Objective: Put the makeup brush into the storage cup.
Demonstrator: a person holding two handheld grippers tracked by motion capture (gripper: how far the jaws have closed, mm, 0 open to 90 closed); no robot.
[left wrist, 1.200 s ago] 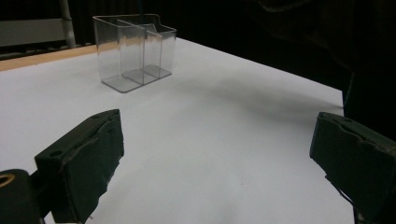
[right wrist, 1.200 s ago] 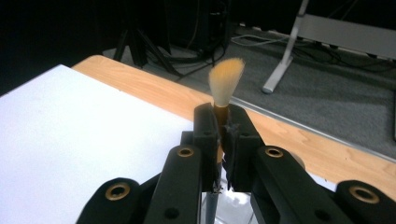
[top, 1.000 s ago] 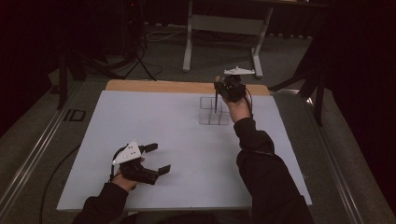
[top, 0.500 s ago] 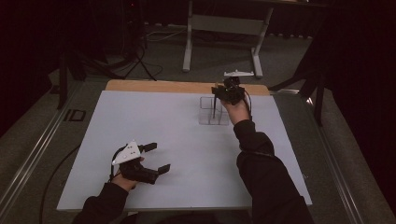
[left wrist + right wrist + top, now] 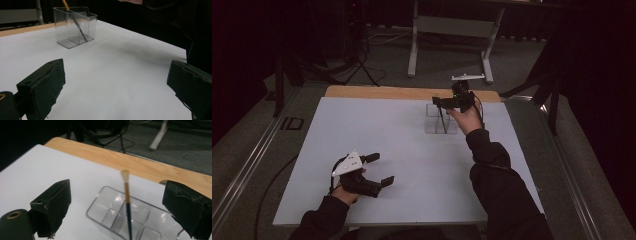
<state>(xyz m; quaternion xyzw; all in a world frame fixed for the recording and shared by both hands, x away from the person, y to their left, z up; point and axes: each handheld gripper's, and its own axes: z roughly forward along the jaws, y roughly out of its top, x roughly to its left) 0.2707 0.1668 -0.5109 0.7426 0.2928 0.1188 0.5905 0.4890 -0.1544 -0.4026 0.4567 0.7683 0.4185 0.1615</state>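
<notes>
A clear plastic divided holder [image 5: 441, 122] stands on the white table top near the far right. A thin brush [image 5: 127, 202] with a pale tip, orange neck and dark handle leans upright inside it. My right gripper [image 5: 438, 101] hovers just above the holder, open, its jaws wide on either side of the brush tip without touching it [image 5: 120, 203]. My left gripper [image 5: 382, 169] rests low near the table's front left, open with nothing in it [image 5: 117, 80]. From there the holder [image 5: 75, 25] and the brush [image 5: 76, 23] show far ahead.
The white sheet [image 5: 377, 130] covers most of the table, with a wooden strip [image 5: 377, 92] bare along the far edge. Beyond it are a dark floor, cables and a metal table leg [image 5: 413, 45]. The right forearm [image 5: 497, 175] crosses the table's right side.
The right gripper has shifted slightly over the holder and stays open. The left gripper has not moved.
</notes>
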